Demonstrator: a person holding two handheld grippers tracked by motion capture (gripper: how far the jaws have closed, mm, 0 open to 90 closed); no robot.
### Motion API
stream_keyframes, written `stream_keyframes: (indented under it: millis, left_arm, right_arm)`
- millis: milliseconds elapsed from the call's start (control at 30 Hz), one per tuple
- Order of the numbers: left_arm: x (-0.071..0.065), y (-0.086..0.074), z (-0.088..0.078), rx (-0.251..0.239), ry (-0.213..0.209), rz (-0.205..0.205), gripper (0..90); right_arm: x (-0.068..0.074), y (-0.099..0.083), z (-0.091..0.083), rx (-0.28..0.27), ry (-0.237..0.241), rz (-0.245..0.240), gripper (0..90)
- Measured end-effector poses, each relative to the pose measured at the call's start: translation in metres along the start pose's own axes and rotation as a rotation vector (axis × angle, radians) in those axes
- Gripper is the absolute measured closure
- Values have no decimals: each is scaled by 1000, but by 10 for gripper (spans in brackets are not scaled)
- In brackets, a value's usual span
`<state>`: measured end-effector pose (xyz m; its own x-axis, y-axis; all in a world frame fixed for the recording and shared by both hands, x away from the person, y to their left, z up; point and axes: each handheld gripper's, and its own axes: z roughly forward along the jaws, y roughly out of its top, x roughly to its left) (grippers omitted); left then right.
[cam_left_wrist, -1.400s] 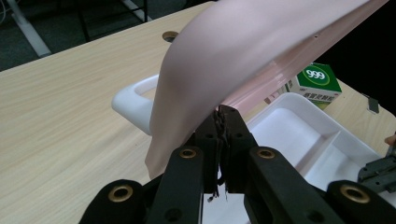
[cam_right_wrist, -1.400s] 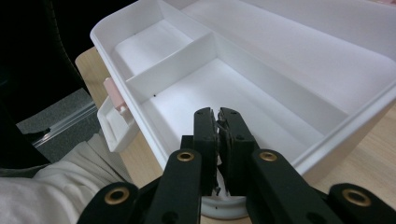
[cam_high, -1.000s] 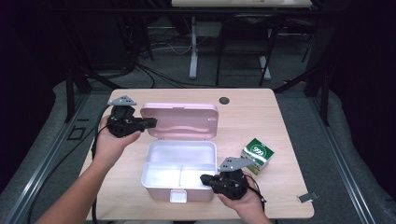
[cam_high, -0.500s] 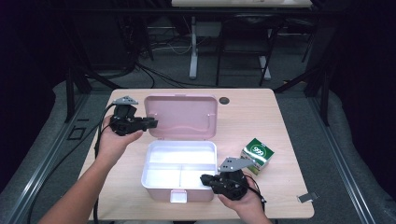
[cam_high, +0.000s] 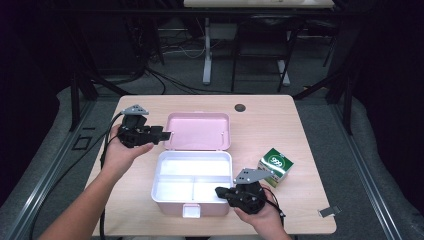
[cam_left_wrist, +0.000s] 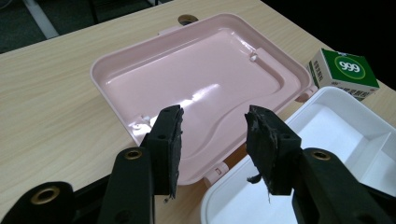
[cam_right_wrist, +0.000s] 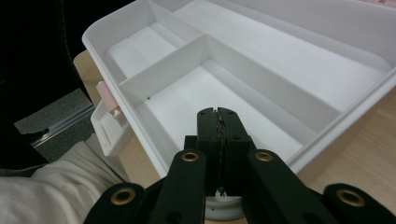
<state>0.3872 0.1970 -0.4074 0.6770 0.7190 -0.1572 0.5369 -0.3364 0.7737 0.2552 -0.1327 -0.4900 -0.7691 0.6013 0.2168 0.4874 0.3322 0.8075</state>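
Observation:
A white box (cam_high: 156, 175) with divided compartments stands open at the table's front middle. Its pink lid (cam_high: 197, 131) lies flat behind it, inner side up. My left gripper (cam_high: 167, 135) is at the lid's left edge. Its jaws have just been opening and now stand apart with nothing between them, the lid (cam_left_wrist: 201, 88) lying just beyond the fingertips (cam_left_wrist: 170, 126). My right gripper (cam_high: 220, 191) is shut at the box's front right corner. In the right gripper view its closed tips (cam_right_wrist: 217, 112) hang over the box's rim (cam_right_wrist: 327, 140) and a small compartment.
A green carton (cam_high: 274, 166) marked 999 stands right of the box, close to my right hand. The box's front latch (cam_high: 190, 211) hangs near the table's front edge. A cable hole (cam_high: 240, 107) lies at the back, and a metal clip (cam_high: 327, 212) at the front right.
The left gripper's jaws have opened off the pink lid's left edge, and the lid has swung back to lie flat. The right gripper has kept still.

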Motion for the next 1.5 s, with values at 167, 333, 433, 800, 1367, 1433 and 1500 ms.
stream_keyframes:
  millis: [167, 333, 433, 800, 1367, 1433, 1500]
  left_arm:
    - [-4, 2, -4, 19, -8, 42, 549]
    - [-9, 4, -8, 40, -21, 75, 536]
    - [-14, 6, -10, 76, -53, 117, 540]
    - [-41, 6, -6, 255, -122, 306, 651]
    - [-67, 20, 9, 525, -131, 558, 703]
    - [-71, 20, 12, 546, -138, 573, 712]
    - [-73, 20, 14, 554, -140, 582, 712]
  right_arm:
    - [0, 0, 0, -1, 1, -1, 889]
    - [0, 0, 0, 0, 3, 2, 881]
    - [0, 1, 0, 5, 4, 3, 878]
    - [4, 3, -1, 14, -4, -2, 834]
    - [-1, 6, -17, -23, -4, 12, 729]
    - [0, 6, -16, -22, 1, 7, 716]
    - [1, 6, -16, -16, -12, 1, 711]
